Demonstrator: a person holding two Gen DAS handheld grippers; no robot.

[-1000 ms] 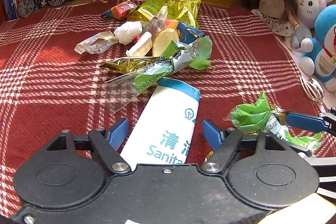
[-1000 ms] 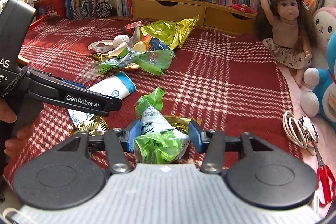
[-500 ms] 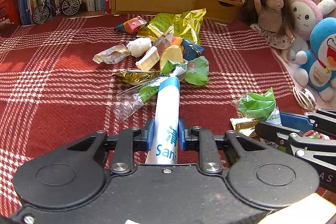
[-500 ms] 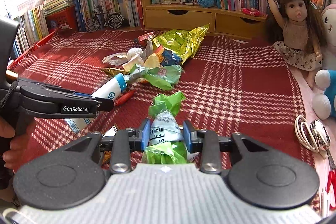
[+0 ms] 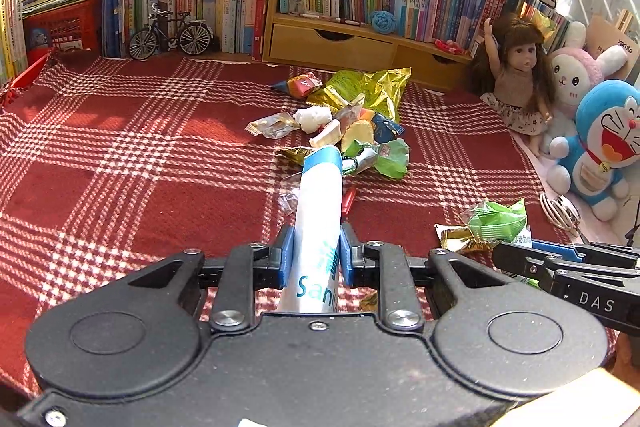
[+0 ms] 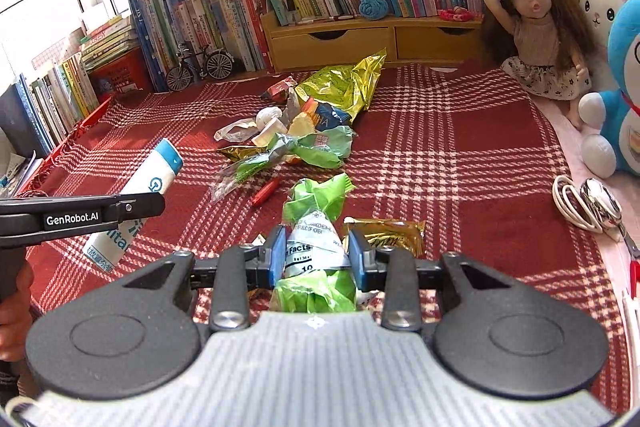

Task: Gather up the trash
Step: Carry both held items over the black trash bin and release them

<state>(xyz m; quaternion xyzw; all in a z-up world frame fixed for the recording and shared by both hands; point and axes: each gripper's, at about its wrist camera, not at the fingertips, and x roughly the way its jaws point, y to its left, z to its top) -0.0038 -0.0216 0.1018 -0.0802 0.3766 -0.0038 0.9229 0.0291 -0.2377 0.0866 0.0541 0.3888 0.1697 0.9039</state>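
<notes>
The left gripper [image 5: 313, 254] had its jaws clamped on a white and blue sanitary wipes pack [image 5: 320, 211], gripped across its lower half so the long pack stuck out ahead of the jaws and tilted upward, clear of the red plaid cloth [image 5: 120, 167]. That low grip probably left the far end free to swing, which would explain why the pack was pinched flat between both pads. The right gripper [image 6: 316, 254] had its jaws pressed onto a crumpled green wrapper [image 6: 316, 227], squeezing the printed white panel at its waist while the green ends puffed out ahead of and behind the pads. A soft wrapper like that likely needed a firm pinch at the middle to stay put.

Just right of the right jaws, a gold foil packet [image 6: 384, 235] lay flat on the cloth, untouched. Ahead of both jaws, a small red piece [image 6: 266, 191] lay alone, and beyond it sat the main heap of wrappers [image 6: 304, 139], topped by a large gold-green bag [image 6: 344, 87]. Judging by this, two pieces were in hand and most of the trash remained to be gathered. No bin was visible in either view.
</notes>
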